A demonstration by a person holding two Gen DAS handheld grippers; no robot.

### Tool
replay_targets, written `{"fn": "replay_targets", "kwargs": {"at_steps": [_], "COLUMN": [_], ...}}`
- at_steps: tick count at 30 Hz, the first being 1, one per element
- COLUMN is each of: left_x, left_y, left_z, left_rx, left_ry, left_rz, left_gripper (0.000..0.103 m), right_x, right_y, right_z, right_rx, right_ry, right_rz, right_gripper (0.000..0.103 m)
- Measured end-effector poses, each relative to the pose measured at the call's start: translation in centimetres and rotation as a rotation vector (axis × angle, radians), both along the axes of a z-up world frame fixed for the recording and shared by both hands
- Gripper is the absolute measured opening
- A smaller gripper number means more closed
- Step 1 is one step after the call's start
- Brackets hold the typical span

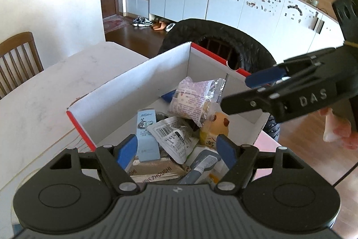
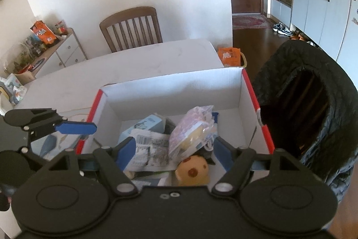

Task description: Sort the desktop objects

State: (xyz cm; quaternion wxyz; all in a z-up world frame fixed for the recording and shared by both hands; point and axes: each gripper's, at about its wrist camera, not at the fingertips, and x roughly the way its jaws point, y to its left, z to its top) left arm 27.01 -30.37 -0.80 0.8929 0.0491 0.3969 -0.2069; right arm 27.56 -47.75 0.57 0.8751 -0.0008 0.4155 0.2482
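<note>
Blue fingers (image 1: 127,150) of the left gripper (image 1: 176,150) stand spread wide, grasping nothing, poised right over the near end of the box (image 1: 134,86). From the left wrist, that box sits on the white table (image 1: 44,86), white inside with red edges, and it already holds the desktop clutter in one heap. That looks like the reason both tools hang above it: this is the collecting spot. On top lies a pink-printed snack pack (image 1: 190,95), tilted against a yellow bun (image 1: 220,122) in clear wrap. Beside them sit a pale blue carton (image 1: 146,133) and a white sachet (image 1: 174,138) with a barcode, and under those a brown packet (image 1: 154,169). The right gripper (image 1: 250,86) comes in from the right, over the box's far corner, its fingers parted and bare.

Over to the right wrist: right gripper (image 2: 174,149) is released too, nothing between its pads, aimed down into the same box (image 2: 174,86). The snack pack (image 2: 192,127) leans over the bun (image 2: 192,169), sachet (image 2: 152,149) to the left, carton (image 2: 143,127) behind. The left gripper (image 2: 76,128) hovers at the box's left wall. A chair (image 2: 132,26) stands across the table (image 2: 134,59), which shows bare beyond the box, so my read is that the sorting is nearly done.
</note>
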Motion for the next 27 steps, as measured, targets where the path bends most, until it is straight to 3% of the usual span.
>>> {"fn": "replay_targets", "kwargs": {"at_steps": [8,13,17,27], "left_x": [-1.2,-2.0,-2.9,-5.9], "left_y": [0.7,1.3,2.1,4.5], "left_z": [0.3,0.4,1.0,1.9], "left_rx": [-0.019,-0.014,-0.037,-0.085], "left_ry": [-0.002,-0.022,-0.049,-0.061], "left_rz": [0.019,0.040,0.059,0.117], "left_gripper": [0.078,0.088,0.103,0.103], "right_x": [-2.9,-4.4,-5.8,-9.7], "right_y": [-0.4,-0.2,0.5,1.8], "right_z": [0.5,0.6,0.8,1.4], "right_rx": [0.008,0.006,-0.009,-0.018], "right_ry": [-0.035,-0.064,-0.108,-0.187], "right_rz": [-0.027,-0.035,-0.022,-0.014], "right_gripper": [0.079,0.086,0.091,0.097]}}
